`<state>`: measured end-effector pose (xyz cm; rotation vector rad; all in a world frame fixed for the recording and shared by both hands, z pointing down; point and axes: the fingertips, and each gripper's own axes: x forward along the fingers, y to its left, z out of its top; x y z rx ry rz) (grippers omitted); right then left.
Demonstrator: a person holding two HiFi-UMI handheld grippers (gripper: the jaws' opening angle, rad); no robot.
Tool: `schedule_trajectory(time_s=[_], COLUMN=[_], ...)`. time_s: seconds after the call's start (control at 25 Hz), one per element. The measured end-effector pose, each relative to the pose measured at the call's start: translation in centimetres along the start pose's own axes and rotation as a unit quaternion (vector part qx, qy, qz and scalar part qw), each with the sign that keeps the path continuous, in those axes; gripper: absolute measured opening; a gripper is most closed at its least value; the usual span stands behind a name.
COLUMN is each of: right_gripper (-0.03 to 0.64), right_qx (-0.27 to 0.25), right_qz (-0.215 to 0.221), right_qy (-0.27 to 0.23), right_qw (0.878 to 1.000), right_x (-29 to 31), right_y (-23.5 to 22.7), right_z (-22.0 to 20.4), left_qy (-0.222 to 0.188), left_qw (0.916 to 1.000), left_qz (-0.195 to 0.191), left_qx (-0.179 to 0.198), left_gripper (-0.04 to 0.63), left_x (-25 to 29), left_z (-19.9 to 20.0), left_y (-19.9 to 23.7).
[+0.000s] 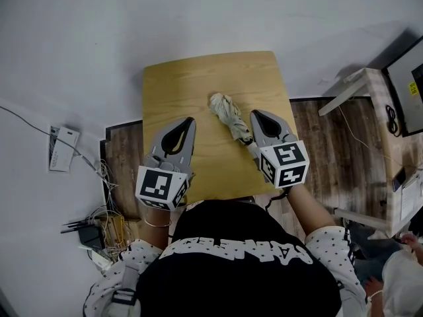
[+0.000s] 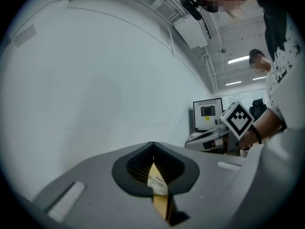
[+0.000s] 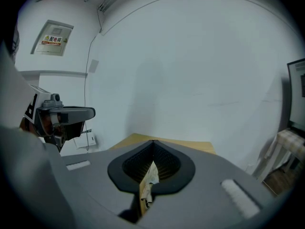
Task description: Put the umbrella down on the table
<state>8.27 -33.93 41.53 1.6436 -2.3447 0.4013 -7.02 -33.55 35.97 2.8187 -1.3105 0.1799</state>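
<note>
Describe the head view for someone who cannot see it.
A folded beige umbrella lies on a small wooden table, seen from above. The left gripper and right gripper, both shut, flank it, the right one close beside it.

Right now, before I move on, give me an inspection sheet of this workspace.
Surface: wooden table, only the umbrella on it.
Job's things: folded umbrella lying on the table, close beside the right gripper.
Clutter: nothing seen on the table.
Grippers: left gripper and right gripper both shut, empty, over the table.
Cables: tangle on the floor at the left.
Surroundings: monitor and white side table at the right.
</note>
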Motion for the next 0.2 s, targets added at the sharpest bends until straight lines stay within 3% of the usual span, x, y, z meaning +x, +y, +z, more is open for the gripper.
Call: schedule_trajectory(time_s=[0.2], right_gripper=[0.014], right_qx=[-0.002], right_qz=[-0.001], right_qy=[0.0], right_qw=[1.0], right_x=[-0.34], right_y=[0.07], right_z=[-0.02], left_qy=[0.0], left_qw=[1.0], left_qz=[0.0], left_qx=[0.001], left_gripper=[0.002], left_x=[-0.26], left_z=[0.06], left_y=[-0.16])
